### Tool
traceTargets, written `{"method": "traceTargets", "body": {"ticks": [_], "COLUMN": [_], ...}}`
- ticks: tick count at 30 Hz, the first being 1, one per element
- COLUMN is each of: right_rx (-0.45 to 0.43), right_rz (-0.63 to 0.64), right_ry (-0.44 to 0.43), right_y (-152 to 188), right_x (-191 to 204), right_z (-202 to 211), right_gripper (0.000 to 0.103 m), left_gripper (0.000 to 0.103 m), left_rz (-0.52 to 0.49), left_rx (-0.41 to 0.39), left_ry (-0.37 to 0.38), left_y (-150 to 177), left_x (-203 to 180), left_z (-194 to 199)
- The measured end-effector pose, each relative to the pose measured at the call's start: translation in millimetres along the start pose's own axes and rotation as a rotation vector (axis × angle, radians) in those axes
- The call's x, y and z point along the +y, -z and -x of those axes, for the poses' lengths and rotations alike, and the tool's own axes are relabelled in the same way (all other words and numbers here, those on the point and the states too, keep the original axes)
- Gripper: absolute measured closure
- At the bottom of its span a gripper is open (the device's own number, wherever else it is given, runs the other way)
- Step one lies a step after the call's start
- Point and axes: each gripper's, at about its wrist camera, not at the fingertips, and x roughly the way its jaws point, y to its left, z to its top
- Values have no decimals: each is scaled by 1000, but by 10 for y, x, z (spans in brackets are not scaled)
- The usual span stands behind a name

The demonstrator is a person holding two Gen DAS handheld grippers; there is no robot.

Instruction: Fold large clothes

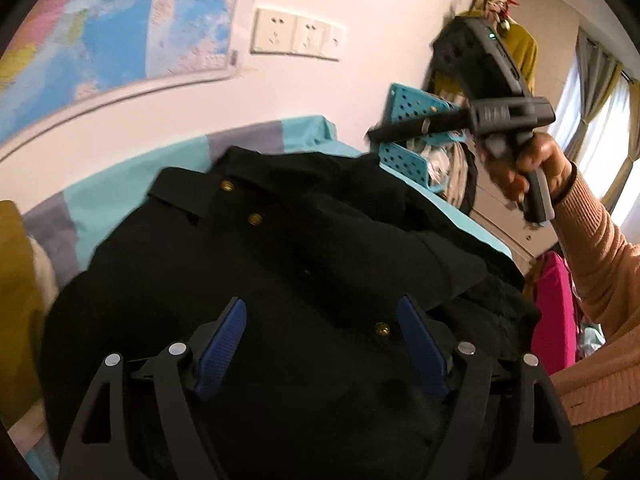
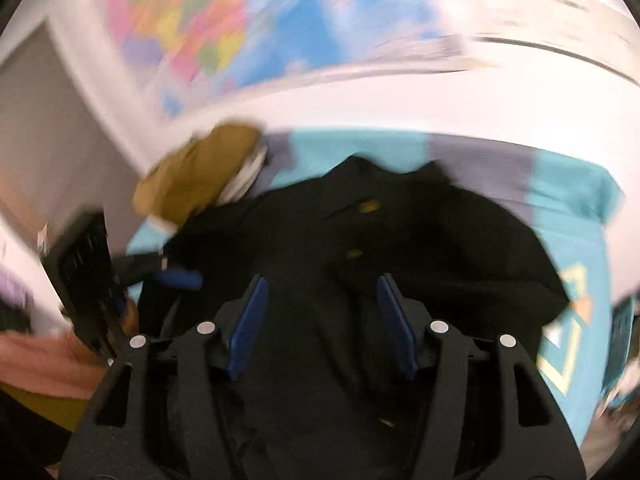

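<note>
A black coat [image 1: 248, 280] with gold buttons lies spread on the bed, collar toward the wall; it also fills the middle of the blurred right wrist view [image 2: 400, 240]. My left gripper [image 1: 322, 312] is open just above the coat's front, blue pads apart, holding nothing. My right gripper [image 2: 320, 292] is open above the coat, empty. The right gripper also shows in the left wrist view [image 1: 380, 132], raised in the air at the right, held by a hand in a peach sleeve.
The bed has a teal and grey sheet [image 1: 120, 200]. A mustard garment [image 2: 200, 168] lies at the coat's left. A blue perforated basket [image 1: 404, 160] stands at the far right of the bed. A wall map [image 1: 120, 20] and sockets [image 1: 298, 34] are behind.
</note>
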Motion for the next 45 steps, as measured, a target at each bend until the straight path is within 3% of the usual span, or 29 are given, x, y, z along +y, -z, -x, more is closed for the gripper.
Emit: {"method": "traceTargets", "body": {"ticks": [2,5,8,9,10,11,13,18,21,22,24,25,26,29,31,33,36,37,39,42,43,45], "right_rx": [-1,89,155,165,167,161,127,1,-18,-12,22,38,57,19,-43,-105,-150,-160,-158,-117,-97,-79], "right_rz": [-61,-102,-144,-158,-162,-157,-120,30,78,74,42,13,-8,-9,-9,-38,-134,-176,-241,-373,-397,-427], "right_ry": [-4,-37,-64,-81,-124,-154,-181,-287,-302,-314,-365,-378,-387,-393,-364,-263,-29,85,205,262,245,209], "right_y": [171,599,970,1065,1149,1172,1149,636,338,278,160,126,107,36,12,-9,101,169,284,493,556,619], "right_x": [-226,-329,-331,-329,-296,-241,-105,501,775,812,880,890,897,887,754,490,-152,-417,-780,-1300,-1427,-1538], "right_z": [119,61,-82,-117,-122,-134,-100,-136,-413,-507,-787,-902,-993,-964,-791,-567,-286,-196,-119,-144,-203,-295], "right_gripper": [44,31,28,31,47,69,90,95,95,94,79,54,36,35,33,30,30,29,25,23,23,27], "left_gripper": [27,27,27,27,27,27,27,26,23,23,22,22,21,20,18,17,13,11,7,7,8,22], "left_rz": [8,27,36,41,44,47,53,110,173,186,204,218,226,243,249,253,244,237,221,205,216,230], "left_rx": [14,27,29,32,34,35,31,-41,-98,-119,-145,-159,-166,-162,-143,-115,-97,-98,-93,-23,20,68], "left_ry": [25,51,52,53,51,48,40,22,-2,-20,-44,-45,-45,-61,-63,-40,10,41,62,12,-11,-31], "left_y": [-26,-79,-104,-104,-103,-104,-99,-95,-90,-81,-56,-31,-8,80,136,187,264,287,301,283,275,278], "left_x": [1,17,40,54,60,70,101,297,474,525,582,617,635,664,681,685,648,631,604,606,642,693], "left_z": [-105,-216,-267,-275,-278,-275,-238,74,339,446,595,678,727,797,773,708,644,621,576,373,256,104]}}
